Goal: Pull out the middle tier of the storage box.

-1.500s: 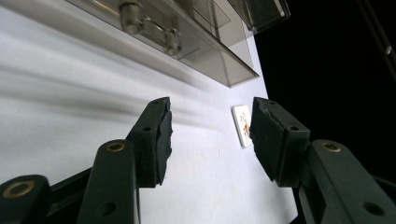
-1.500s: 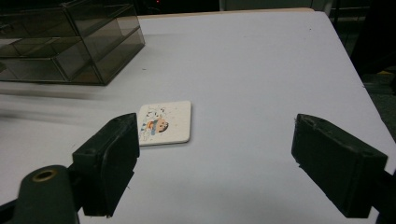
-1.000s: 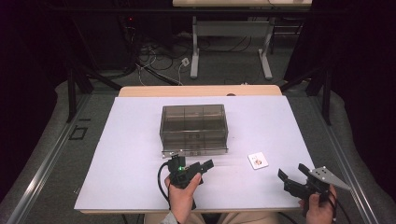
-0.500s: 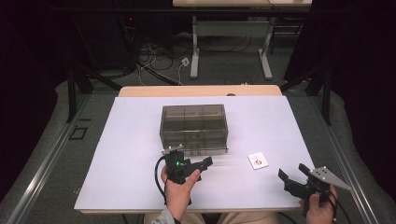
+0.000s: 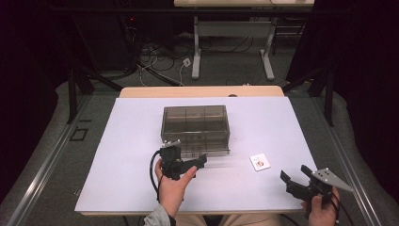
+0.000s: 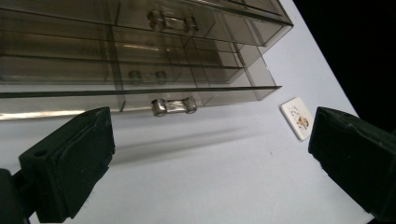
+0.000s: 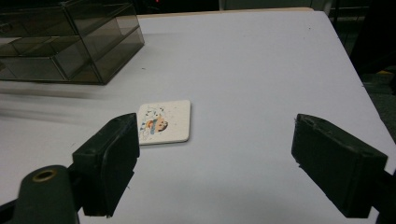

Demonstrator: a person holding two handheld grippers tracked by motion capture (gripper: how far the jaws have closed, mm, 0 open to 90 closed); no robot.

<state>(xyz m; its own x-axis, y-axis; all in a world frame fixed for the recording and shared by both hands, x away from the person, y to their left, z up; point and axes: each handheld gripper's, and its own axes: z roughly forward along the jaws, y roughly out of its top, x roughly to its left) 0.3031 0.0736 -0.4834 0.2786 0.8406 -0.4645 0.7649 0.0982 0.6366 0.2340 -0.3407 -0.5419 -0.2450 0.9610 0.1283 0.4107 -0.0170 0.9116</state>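
At mid-frame of the high view, the left gripper (image 5: pixel 200 160) has just spread its jaws, nothing between them, before the drawer box (image 5: pixel 195 128). Left gripper view: the bottom drawer handle (image 6: pixel 174 106) sits upper centre; closing crooked might nudge the box. Right gripper view: spread jaws flank the card (image 7: pixel 163 122), empty.

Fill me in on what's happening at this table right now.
A person holds a gripper in each hand at a white table. The left gripper sits just in front of a smoky clear drawer box, whose bottom drawer is pulled out; its jaws have just been opening, with nothing between them. The right gripper waits open near a small printed card.
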